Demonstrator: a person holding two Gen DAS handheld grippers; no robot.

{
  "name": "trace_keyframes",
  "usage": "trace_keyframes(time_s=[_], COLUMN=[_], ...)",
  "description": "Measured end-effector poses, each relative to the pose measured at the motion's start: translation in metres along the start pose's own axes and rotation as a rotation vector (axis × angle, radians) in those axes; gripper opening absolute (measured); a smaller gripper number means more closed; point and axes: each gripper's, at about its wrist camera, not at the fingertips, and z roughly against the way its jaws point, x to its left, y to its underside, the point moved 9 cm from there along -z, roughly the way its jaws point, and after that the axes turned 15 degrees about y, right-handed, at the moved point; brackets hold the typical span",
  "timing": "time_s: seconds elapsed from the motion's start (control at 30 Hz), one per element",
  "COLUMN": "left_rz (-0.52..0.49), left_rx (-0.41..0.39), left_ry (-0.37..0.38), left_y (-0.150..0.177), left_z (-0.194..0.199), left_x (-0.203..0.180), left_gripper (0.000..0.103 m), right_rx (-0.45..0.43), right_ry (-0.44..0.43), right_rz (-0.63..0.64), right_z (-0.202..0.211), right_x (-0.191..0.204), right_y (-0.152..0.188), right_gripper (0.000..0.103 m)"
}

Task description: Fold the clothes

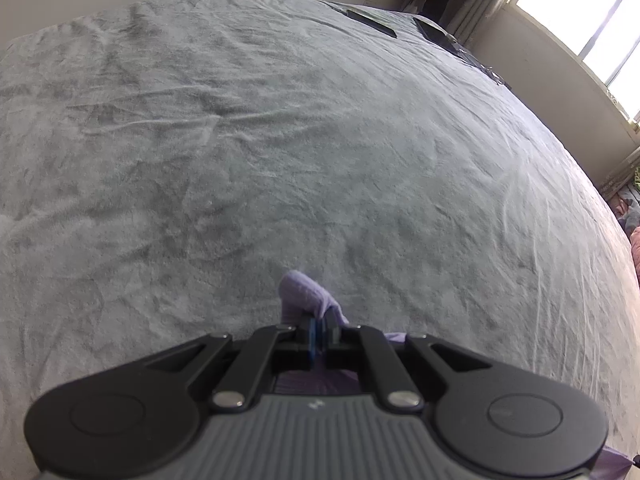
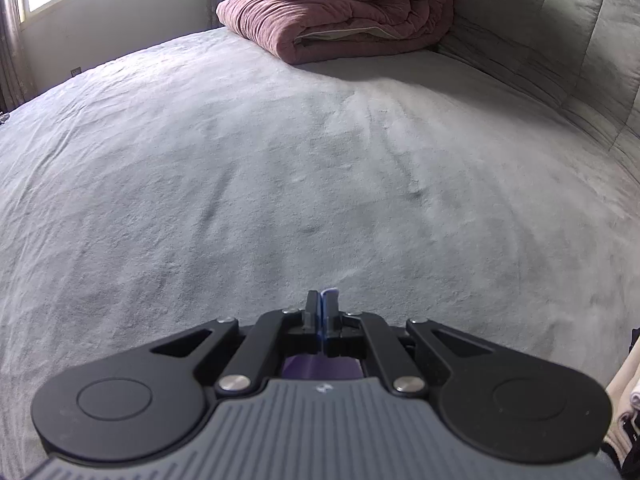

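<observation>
My left gripper [image 1: 319,330] is shut on a lavender knit garment [image 1: 304,292]; a fold of it sticks up past the fingertips and more hangs below the gripper body, mostly hidden. My right gripper [image 2: 322,306] is shut on the same lavender garment [image 2: 330,292]; only a thin edge shows between the fingertips, with purple cloth under the jaws. Both grippers are held above the grey bed sheet [image 1: 280,140], which also fills the right wrist view [image 2: 260,160].
A folded pink quilt [image 2: 340,4] lies at the head of the bed beside the grey padded headboard [image 2: 560,32]. Dark flat items [image 1: 436,32] lie at the bed's far edge near the window [image 1: 592,16]. Pale stacked clothes [image 2: 624,404] sit at the right edge.
</observation>
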Motion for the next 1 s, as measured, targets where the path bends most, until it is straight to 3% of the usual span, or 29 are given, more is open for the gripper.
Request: trace_keyframes(time_s=[0.43, 0.6, 0.67, 0.7, 0.8, 0.83, 0.9, 1.0], left_rz=[0.02, -0.026, -0.024, -0.014, 0.017, 0.027, 0.044, 0.066], left_rx=[-0.011, 0.02, 0.026, 0.026, 0.029, 0.03, 0.029, 0.024], left_ry=[-0.009, 0.021, 0.041, 0.054, 0.071, 0.076, 0.087, 0.102], left_y=[-0.005, -0.002, -0.002, -0.002, -0.004, -0.005, -0.006, -0.01], left_z=[-0.008, -0.019, -0.021, -0.02, -0.015, -0.013, -0.01, -0.005], left_x=[0.001, -0.004, -0.005, -0.005, -0.002, -0.001, 0.002, 0.006], left_gripper=[0.003, 0.005, 0.012, 0.018, 0.032, 0.034, 0.037, 0.044], right_rx=[-0.029, -0.052, -0.063, -0.068, -0.097, -0.124, -0.166, -0.224], right_ry=[0.047, 0.047, 0.044, 0.043, 0.034, 0.02, -0.045, -0.191], right_rz=[0.006, 0.006, 0.006, 0.006, 0.014, 0.03, 0.085, 0.208], right_z=[-0.007, -0.002, 0.0, 0.002, 0.011, 0.02, 0.042, 0.082], right_x=[0.013, 0.01, 0.008, 0.007, 0.004, 0.005, 0.015, 0.047], right_y=[0.001, 0.002, 0.002, 0.002, 0.002, 0.002, 0.007, 0.024], right_gripper=[0.0, 0.001, 0.006, 0.014, 0.02, 0.03, 0.039, 0.039])
